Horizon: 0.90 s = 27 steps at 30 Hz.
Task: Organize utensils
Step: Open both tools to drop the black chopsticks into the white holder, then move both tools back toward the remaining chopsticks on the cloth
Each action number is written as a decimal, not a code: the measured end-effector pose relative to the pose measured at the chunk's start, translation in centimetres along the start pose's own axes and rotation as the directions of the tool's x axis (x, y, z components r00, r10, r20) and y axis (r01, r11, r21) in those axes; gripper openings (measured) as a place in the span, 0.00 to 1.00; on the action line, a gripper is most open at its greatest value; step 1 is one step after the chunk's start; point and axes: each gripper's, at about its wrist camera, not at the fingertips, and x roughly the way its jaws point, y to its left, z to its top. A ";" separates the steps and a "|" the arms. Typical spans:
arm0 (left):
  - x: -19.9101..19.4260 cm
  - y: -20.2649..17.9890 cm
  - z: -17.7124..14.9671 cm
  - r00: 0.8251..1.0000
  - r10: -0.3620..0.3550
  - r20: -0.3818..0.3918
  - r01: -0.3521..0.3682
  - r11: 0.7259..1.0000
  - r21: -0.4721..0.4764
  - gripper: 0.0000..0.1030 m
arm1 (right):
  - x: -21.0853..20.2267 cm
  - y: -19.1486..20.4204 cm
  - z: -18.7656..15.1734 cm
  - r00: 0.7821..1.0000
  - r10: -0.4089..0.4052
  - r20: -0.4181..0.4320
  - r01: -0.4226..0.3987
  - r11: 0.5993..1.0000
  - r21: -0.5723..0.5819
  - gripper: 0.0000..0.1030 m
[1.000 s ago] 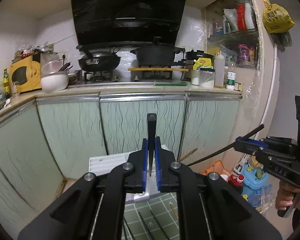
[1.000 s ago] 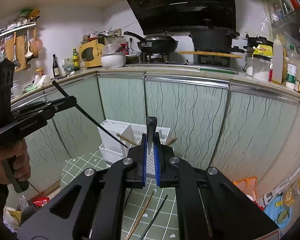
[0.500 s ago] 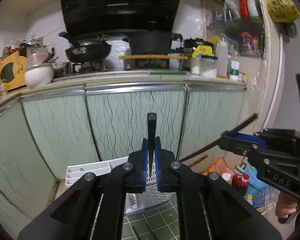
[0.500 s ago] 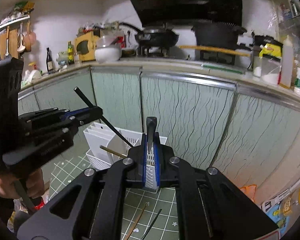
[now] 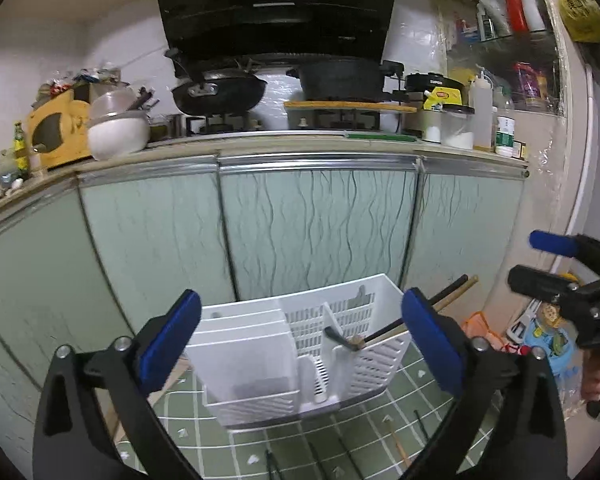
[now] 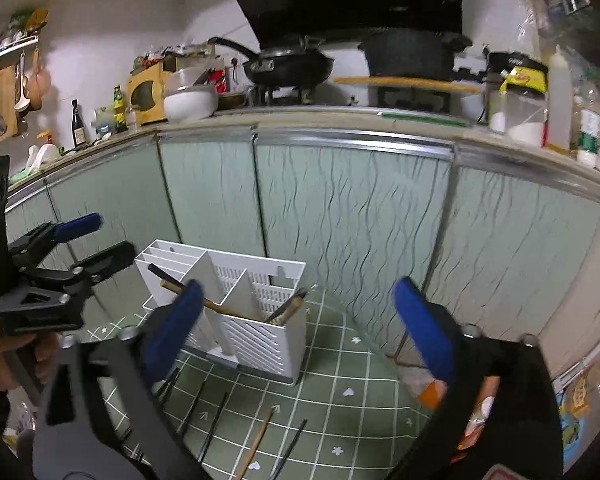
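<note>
Both claws, shut on black chopsticks a second ago, are opening with nothing between their blue pads: left claw (image 5: 300, 336), right claw (image 6: 296, 320). Below them the white utensil holder (image 6: 260, 332) stands on the green mat (image 6: 340, 392), chopsticks (image 5: 384, 334) leaning inside.

White slotted utensil holder (image 5: 296, 356), lower centre; green white-gridded floor mat (image 6: 340, 392); pale green wavy-lined cabinet doors (image 5: 316, 228); black hood (image 5: 276, 4), top.

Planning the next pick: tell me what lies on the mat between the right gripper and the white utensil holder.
In the right wrist view, loose chopsticks lie on the green mat between the opening right gripper and the white utensil holder; nothing sits between its fingers.
</note>
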 end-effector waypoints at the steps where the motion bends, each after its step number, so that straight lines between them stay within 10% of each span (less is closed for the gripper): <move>1: -0.6 0.1 -0.1 1.000 0.001 0.004 -0.001 1.000 0.007 0.95 | -0.4 0.1 -0.2 1.000 -0.004 -0.001 0.004 1.000 -0.002 0.92; 27: -10.5 0.7 -5.7 0.998 0.067 -0.022 -0.068 0.997 -0.037 0.95 | -8.6 4.1 -6.0 0.999 -0.031 0.021 0.033 0.995 -0.097 0.92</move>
